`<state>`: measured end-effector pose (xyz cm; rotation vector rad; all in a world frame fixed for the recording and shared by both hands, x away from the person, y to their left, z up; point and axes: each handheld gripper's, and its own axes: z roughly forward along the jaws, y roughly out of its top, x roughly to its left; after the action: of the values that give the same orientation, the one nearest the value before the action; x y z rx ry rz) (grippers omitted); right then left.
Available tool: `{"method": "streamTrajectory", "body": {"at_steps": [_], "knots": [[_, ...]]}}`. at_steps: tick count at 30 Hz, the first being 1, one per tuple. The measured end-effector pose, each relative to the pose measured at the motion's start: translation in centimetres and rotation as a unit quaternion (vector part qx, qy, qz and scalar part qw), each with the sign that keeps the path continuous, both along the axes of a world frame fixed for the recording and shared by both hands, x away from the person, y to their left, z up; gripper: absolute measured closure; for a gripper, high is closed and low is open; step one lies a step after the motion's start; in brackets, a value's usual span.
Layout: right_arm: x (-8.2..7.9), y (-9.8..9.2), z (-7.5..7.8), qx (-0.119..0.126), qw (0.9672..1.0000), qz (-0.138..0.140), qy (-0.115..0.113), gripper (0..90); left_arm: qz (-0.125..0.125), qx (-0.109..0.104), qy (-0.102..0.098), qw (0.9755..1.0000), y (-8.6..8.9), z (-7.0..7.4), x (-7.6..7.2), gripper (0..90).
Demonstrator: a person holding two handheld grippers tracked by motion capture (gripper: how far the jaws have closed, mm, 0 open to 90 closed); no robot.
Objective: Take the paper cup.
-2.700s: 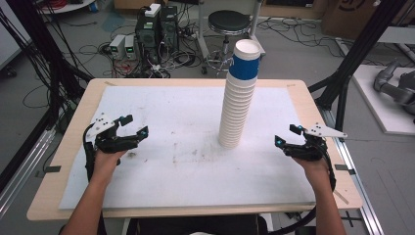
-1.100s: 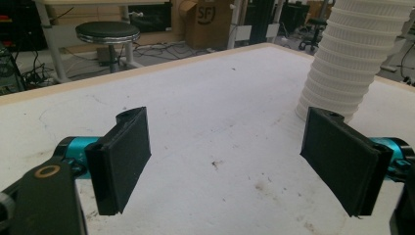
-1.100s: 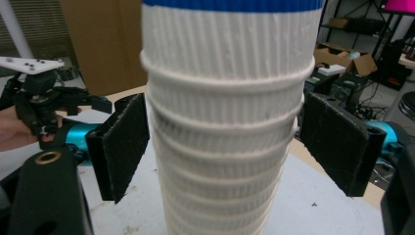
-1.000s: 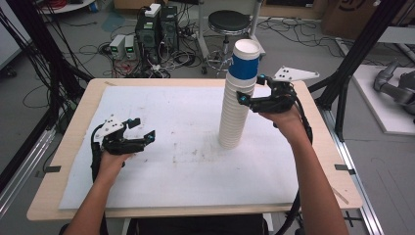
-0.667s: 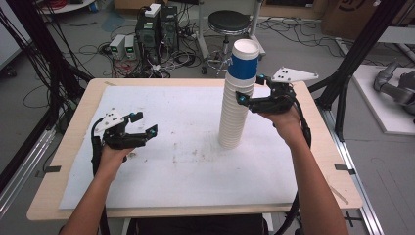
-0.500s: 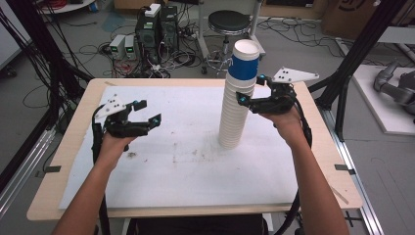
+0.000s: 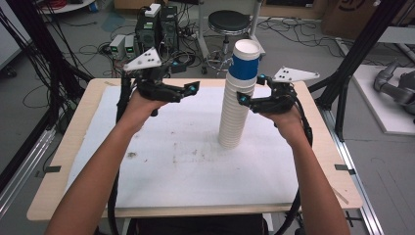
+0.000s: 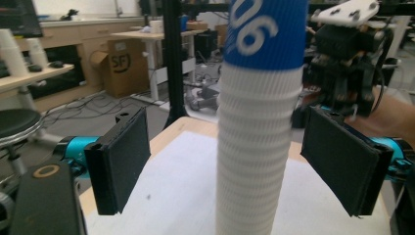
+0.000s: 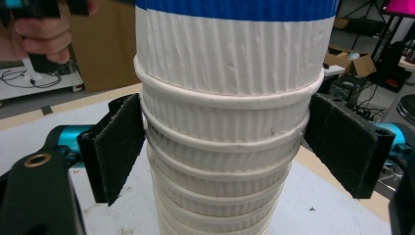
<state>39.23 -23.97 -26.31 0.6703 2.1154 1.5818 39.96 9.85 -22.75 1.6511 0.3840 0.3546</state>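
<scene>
Forearms reach in from the near edge of the worktop, a pale wooden board covered almost to its edges by a white sheet that is smudged with dark specks near its middle. Toward the far edge, right of centre, stands a tall stack of paper cups. The cups are white with fine vertical ribbing and rolled rims that show as rings down the stack, and the topmost one wears a blue ribbed sleeve with white print. The stack leans slightly.

The right gripper sits against the right side of the stack just below the blue sleeve. In the right gripper view its two flat black pads, rough like coarse foam, stand on either side of the ribbed cups. The left pad touches or nearly touches the rims; the right one sits just off them, so the grip is at most light.

The left gripper hangs above the far left part of the worktop, apart from the stack. In its own view the jaws are spread wide and hold nothing, with the stack between them farther off and the right gripper beyond it. A grey three-cornered plate tops each gripper.

Beyond the far edge are a black round stool, computer boxes and tangled cables on the grey floor.
</scene>
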Motion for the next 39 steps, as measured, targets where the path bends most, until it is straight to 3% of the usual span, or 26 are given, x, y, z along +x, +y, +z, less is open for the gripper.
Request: {"method": "streamTrajectory", "body": {"at_steps": [1,4,5,8,9,10,11,12,16,19,22,28,31,32,33,36,37,38,39], "knots": [[0.0,0.0,0.0,0.000,1.0000,0.000,0.000,16.1,0.000,0.000,0.000,1.0000,0.0,0.0,0.0,18.0],[0.1,0.1,0.1,-0.003,1.0000,0.002,0.000,16.1,-0.027,0.000,-0.003,0.9996,-2.7,1.7,0.6,18.0],[0.1,0.1,0.1,-0.003,1.0000,0.002,0.000,16.1,-0.027,0.000,-0.003,0.9996,-2.7,1.7,0.6,18.0],[0.1,0.0,0.2,-0.006,1.0000,0.002,0.002,16.1,-0.033,0.010,-0.017,0.9993,-5.5,3.0,1.2,18.0],[0.2,0.0,0.2,-0.006,1.0000,0.002,0.001,16.1,-0.033,0.010,-0.017,0.9993,-5.5,3.0,1.2,18.0],[0.2,0.0,0.2,-0.005,1.0000,0.002,0.002,16.1,-0.041,-0.001,-0.015,0.9990,-6.9,3.4,1.4,18.0],[0.2,0.0,0.2,-0.006,1.0000,0.001,0.001,16.1,-0.041,-0.001,-0.015,0.9990,-6.9,3.4,1.4,18.0],[0.1,0.0,0.2,-0.006,1.0000,0.002,0.002,16.1,-0.043,0.005,-0.019,0.9989,-8.3,3.7,1.6,18.0],[0.1,0.0,0.2,-0.008,1.0000,0.000,0.003,16.1,-0.039,0.030,-0.015,0.9987,-10.3,3.7,2.1,15.5],[0.0,0.0,0.2,-0.008,1.0000,0.001,0.002,16.1,-0.033,0.033,-0.013,0.9988,-10.8,3.7,2.3,15.6],[-0.1,0.1,0.3,-0.012,0.9999,0.003,-0.001,16.2,-0.031,0.044,-0.026,0.9982,-11.3,3.8,2.5,23.9],[-0.1,-0.1,0.3,-0.012,0.9999,0.002,0.001,16.2,-0.037,0.047,-0.027,0.9978,-11.4,4.0,2.6,25.0],[-0.1,-0.1,0.3,-0.013,0.9999,0.003,-0.001,16.2,-0.036,0.033,-0.036,0.9981,-11.3,4.5,2.4,26.0],[-0.2,0.0,0.3,-0.013,0.9999,0.004,-0.001,16.2,-0.031,0.001,-0.049,0.9983,-10.9,5.3,2.1,26.6],[-0.2,0.0,0.3,-0.014,0.9999,0.004,-0.002,16.2,-0.030,-0.011,-0.053,0.9981,-10.7,5.9,2.0,27.0],[-0.3,0.0,0.2,-0.011,0.9999,0.003,0.004,16.0,-0.022,-0.024,-0.071,0.9969,-10.1,7.8,1.5,26.9],[-0.3,-0.1,0.1,-0.011,0.9999,0.003,0.002,15.8,-0.022,-0.024,-0.071,0.9969,-10.1,7.8,1.5,26.9],[-0.3,-0.1,-0.1,-0.012,0.9999,0.002,0.005,16.1,-0.015,-0.042,-0.080,0.9958,-9.4,9.0,1.2,26.9],[-0.3,-0.1,-0.1,-0.012,0.9999,0.002,0.005,16.1,-0.015,-0.042,-0.080,0.9958,-9.4,9.0,1.2,26.9]]}}
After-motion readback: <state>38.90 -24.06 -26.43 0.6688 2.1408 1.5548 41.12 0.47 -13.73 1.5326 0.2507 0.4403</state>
